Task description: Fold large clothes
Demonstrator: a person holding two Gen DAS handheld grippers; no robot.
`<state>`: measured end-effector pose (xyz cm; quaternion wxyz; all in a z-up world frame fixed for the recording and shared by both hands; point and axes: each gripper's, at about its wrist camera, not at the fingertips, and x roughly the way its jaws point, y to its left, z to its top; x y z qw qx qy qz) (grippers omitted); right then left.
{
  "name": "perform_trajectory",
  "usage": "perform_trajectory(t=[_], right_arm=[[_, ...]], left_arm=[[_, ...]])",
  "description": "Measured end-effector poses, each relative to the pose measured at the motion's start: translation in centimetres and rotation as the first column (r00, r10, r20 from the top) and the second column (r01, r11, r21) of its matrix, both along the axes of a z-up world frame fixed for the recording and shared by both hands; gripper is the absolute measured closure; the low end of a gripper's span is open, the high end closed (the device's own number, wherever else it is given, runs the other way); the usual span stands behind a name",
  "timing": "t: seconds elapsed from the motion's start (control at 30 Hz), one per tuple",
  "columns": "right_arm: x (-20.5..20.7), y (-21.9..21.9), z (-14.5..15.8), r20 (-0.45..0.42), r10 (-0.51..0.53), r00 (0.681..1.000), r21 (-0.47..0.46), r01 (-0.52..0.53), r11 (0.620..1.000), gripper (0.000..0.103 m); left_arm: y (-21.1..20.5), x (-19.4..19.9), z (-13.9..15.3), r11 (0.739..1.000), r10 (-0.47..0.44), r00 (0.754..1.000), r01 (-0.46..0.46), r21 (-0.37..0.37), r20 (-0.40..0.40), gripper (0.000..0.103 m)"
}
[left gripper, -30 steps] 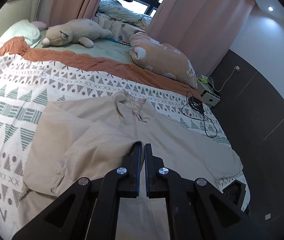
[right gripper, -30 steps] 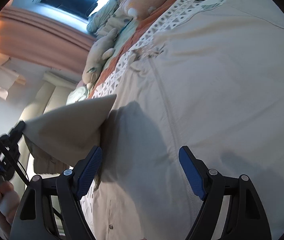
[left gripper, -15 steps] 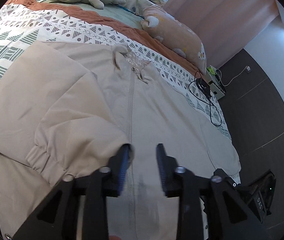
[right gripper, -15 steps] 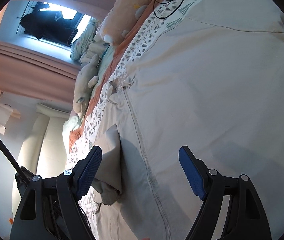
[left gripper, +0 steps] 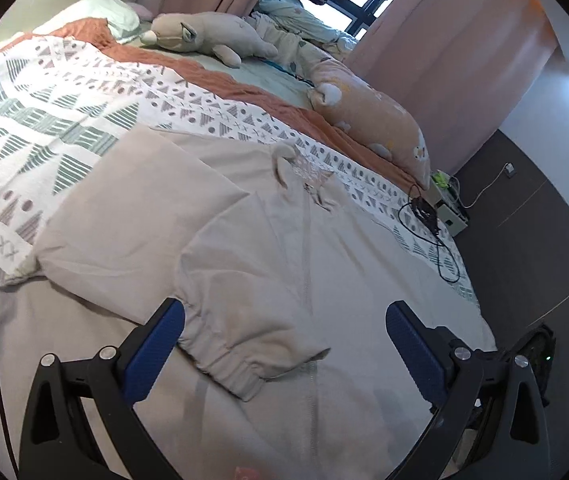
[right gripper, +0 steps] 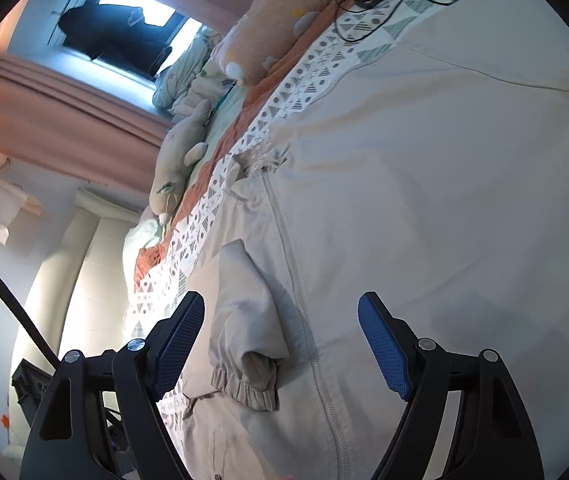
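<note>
Jacket (left gripper: 324, 272) lies flat on the bed (left gripper: 44, 92), one sleeve (left gripper: 220, 280) folded across it. Left tongs (left gripper: 284, 344) and right tongs (right gripper: 280, 344) hang wide apart, holding nothing.

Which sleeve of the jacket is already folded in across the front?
The left sleeve: it lies over the jacket, elastic cuff by the zipper. The other sleeve still lies out toward the bed's edge.

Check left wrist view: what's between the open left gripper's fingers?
The beige jacket's folded-over sleeve with elastic cuff lies between the left gripper's open fingers, ungripped.
</note>
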<state>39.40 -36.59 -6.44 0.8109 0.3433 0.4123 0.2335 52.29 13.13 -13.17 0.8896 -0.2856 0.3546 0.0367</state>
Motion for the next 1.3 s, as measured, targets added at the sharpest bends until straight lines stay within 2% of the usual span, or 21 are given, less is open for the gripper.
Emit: perform_trajectory(t=[0.2, 0.4, 0.47, 0.6, 0.67, 0.7, 1.1, 1.13, 1.2, 1.27, 1.3], right_arm=[[-0.2, 3.6, 0.8, 0.049, 0.080, 0.996, -0.091, -0.075, 0.993, 0.025], [-0.9, 7.6, 1.2, 0.082, 0.177, 0.981, -0.194, -0.158, 0.968, 0.025], [-1.3, 9.0, 1.3, 0.098, 0.208, 0.973, -0.236, -0.180, 0.955, 0.025], [-2.1, 12.3, 1.4, 0.123, 0.286, 0.950, -0.345, -0.229, 0.910, 0.025], [-2.2, 14.0, 1.2, 0.115, 0.319, 0.941, -0.398, -0.251, 0.883, 0.025], [-2.1, 14.8, 0.7, 0.099, 0.338, 0.936, -0.429, -0.266, 0.863, 0.025], [-0.7, 23.1, -4.0, -0.060, 0.384, 0.921, -0.662, -0.325, 0.675, 0.025], [-0.2, 23.3, -4.2, -0.068, 0.377, 0.924, -0.667, -0.323, 0.671, 0.025], [0.4, 23.3, -4.0, -0.069, 0.365, 0.929, -0.641, -0.321, 0.697, 0.026], [1.1, 22.6, -3.6, -0.066, 0.336, 0.939, -0.626, -0.301, 0.719, 0.052], [1.3, 21.9, -3.4, -0.064, 0.322, 0.944, -0.612, -0.292, 0.735, 0.070]], left_arm=[[2.7, -2.9, 0.3, 0.991, 0.054, 0.998, -0.057, 0.119, 0.026, 0.000], [6.4, -5.4, 0.0, 0.986, 0.095, 0.994, -0.102, 0.135, 0.061, 0.000], [7.4, -6.0, -0.1, 0.982, 0.106, 0.992, -0.114, 0.149, 0.062, 0.004], [9.7, -7.0, -0.4, 0.978, 0.128, 0.990, -0.135, 0.158, 0.052, 0.007], [10.7, -7.7, -0.5, 0.975, 0.139, 0.989, -0.146, 0.164, 0.054, 0.019], [11.2, -8.0, -0.6, 0.973, 0.152, 0.987, -0.158, 0.171, 0.048, 0.020], [15.0, -10.7, -1.0, 0.956, 0.223, 0.973, -0.230, 0.182, 0.057, 0.020], [15.1, -10.8, -1.1, 0.957, 0.226, 0.972, -0.233, 0.174, 0.058, 0.020], [15.3, -10.7, -1.2, 0.959, 0.231, 0.972, -0.236, 0.155, 0.053, 0.020], [15.1, -10.5, -1.4, 0.962, 0.222, 0.974, -0.226, 0.153, 0.043, 0.020], [14.9, -10.3, -1.5, 0.963, 0.218, 0.975, -0.221, 0.158, 0.035, 0.020]])
